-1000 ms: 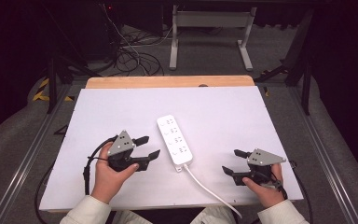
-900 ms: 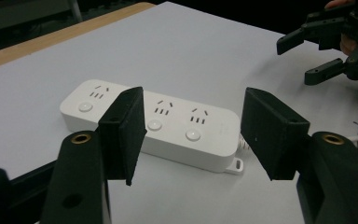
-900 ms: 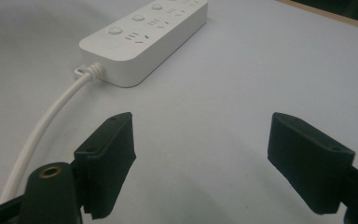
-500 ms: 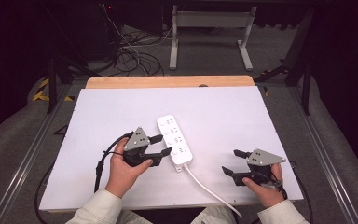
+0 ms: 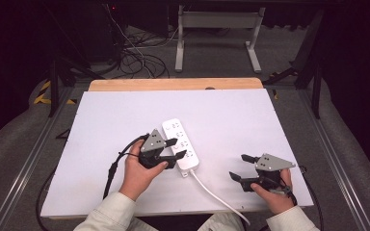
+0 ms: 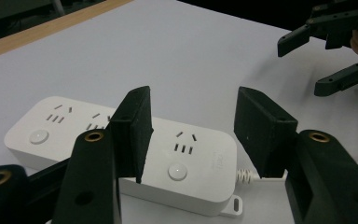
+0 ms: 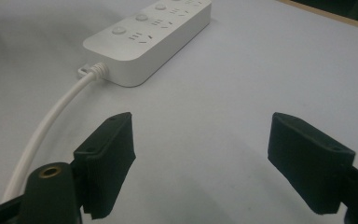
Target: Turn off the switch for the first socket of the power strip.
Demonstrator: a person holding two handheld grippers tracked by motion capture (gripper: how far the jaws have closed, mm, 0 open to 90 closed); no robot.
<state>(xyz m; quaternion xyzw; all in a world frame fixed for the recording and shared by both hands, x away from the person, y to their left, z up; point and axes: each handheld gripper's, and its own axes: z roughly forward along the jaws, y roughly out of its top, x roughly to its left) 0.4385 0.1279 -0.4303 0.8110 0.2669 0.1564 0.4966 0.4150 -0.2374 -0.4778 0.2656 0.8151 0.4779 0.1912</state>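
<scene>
A white power strip (image 5: 181, 143) with several sockets lies flat near the middle of the white table, its white cable (image 5: 215, 193) running off toward the front edge. My left gripper (image 5: 178, 148) is open, and its jaws straddle the strip's cable end from above and from the left. In the left gripper view the strip (image 6: 121, 154) lies between and under the two jaws, with its last socket and round button in the gap. My right gripper (image 5: 241, 167) rests open on the table to the strip's right, nothing in it. The right gripper view has the strip (image 7: 151, 32) ahead of the jaws.
The white table top (image 5: 231, 120) has a wooden strip (image 5: 173, 84) along its far edge. Black cables (image 5: 113, 168) trail from the left gripper toward the front left. Beyond the table stand a metal frame (image 5: 217, 33) and loose floor cables (image 5: 135, 55).
My left gripper has slid rightward from clear of the strip until its open jaws reach over the strip's cable end. The right gripper has stayed put.
</scene>
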